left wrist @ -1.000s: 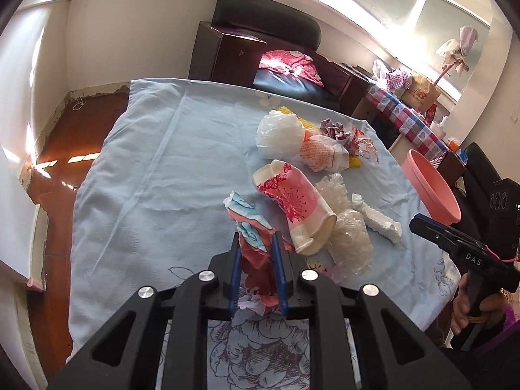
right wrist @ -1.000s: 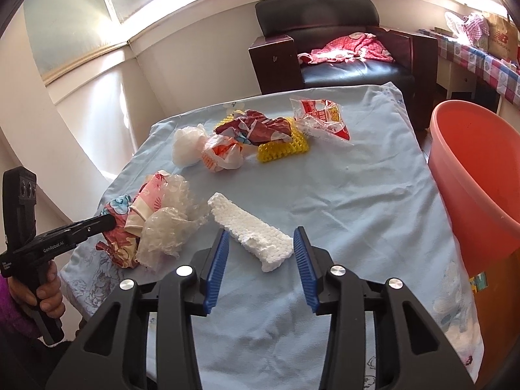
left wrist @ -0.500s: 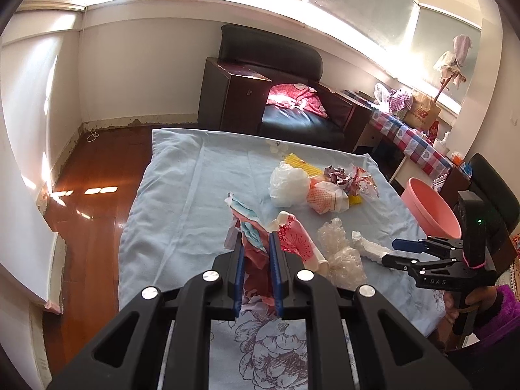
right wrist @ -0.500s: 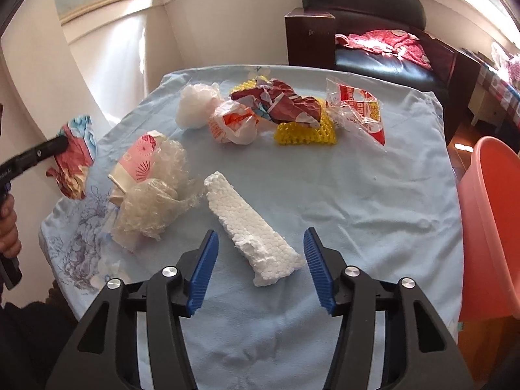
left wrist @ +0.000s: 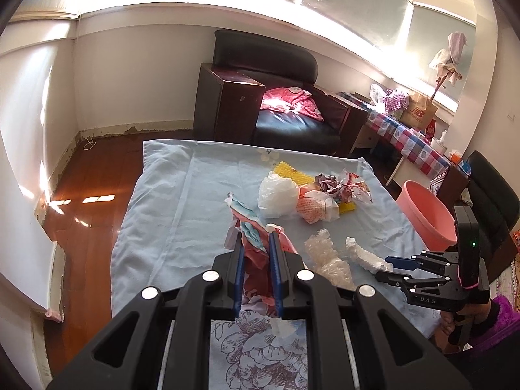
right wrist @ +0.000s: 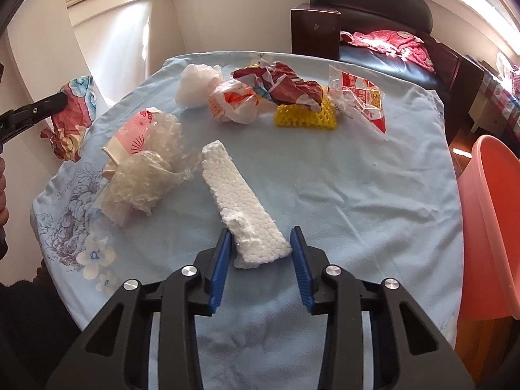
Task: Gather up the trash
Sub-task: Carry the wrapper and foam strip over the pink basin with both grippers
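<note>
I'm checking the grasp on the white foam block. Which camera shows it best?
The right wrist view: the white foam block lies large between the closing right tongs. The left wrist view shows it small, its near end hidden behind the tongs.

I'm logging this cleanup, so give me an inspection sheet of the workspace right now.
Surface: table under a light blue cloth.
Job's things: foam block, bubble wrap, paper cup, white bag, yellow mesh, pink tub beside the table.
Clutter: nothing seen.
Grippers: left gripper shut on a crumpled wrapper, lifted off the cloth; right gripper closing around the foam block's near end, not yet pressing.
Cables: nothing seen.
Surroundings: black armchair, wooden floor.
</note>
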Demonstrator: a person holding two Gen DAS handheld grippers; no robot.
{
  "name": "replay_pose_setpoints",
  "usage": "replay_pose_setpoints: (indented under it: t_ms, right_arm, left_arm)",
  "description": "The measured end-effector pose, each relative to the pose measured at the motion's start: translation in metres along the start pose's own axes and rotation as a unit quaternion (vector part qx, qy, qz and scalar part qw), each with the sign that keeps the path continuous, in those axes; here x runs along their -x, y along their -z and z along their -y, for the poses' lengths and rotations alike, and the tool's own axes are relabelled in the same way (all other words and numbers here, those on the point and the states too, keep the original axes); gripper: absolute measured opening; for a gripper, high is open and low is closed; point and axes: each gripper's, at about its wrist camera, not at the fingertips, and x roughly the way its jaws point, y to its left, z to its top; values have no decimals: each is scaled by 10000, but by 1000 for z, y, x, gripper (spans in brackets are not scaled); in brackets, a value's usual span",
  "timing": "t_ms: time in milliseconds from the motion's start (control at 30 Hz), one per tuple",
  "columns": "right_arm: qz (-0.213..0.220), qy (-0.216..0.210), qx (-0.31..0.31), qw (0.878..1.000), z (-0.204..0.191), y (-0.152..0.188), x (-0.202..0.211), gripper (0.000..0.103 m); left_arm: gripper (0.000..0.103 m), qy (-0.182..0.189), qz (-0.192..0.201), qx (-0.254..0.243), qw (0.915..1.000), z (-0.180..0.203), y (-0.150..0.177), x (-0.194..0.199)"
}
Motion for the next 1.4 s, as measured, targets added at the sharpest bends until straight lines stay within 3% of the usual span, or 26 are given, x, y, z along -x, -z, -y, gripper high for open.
replay_pose_setpoints:
  t_ms: [367,800,1200,1400]
  right_arm:
    - [697,151,-592,9957,17,8,47,37]
    - [1180,421,-1110,9859,39,13,79,37]
    - [1569,904,-1734,9681,78,25,106,38]
    - [1869,1136,-2088,9532,99,34,124,37]
  left_arm:
    - [13,311,141,-366,9987,34,-10,-4]
    - [13,756,310,-677,9944,88,-27,-22]
    - [14,1236,503,-936,9866,147,-50,-45]
    - [14,1516,597,-985,9817,178,-58,-54]
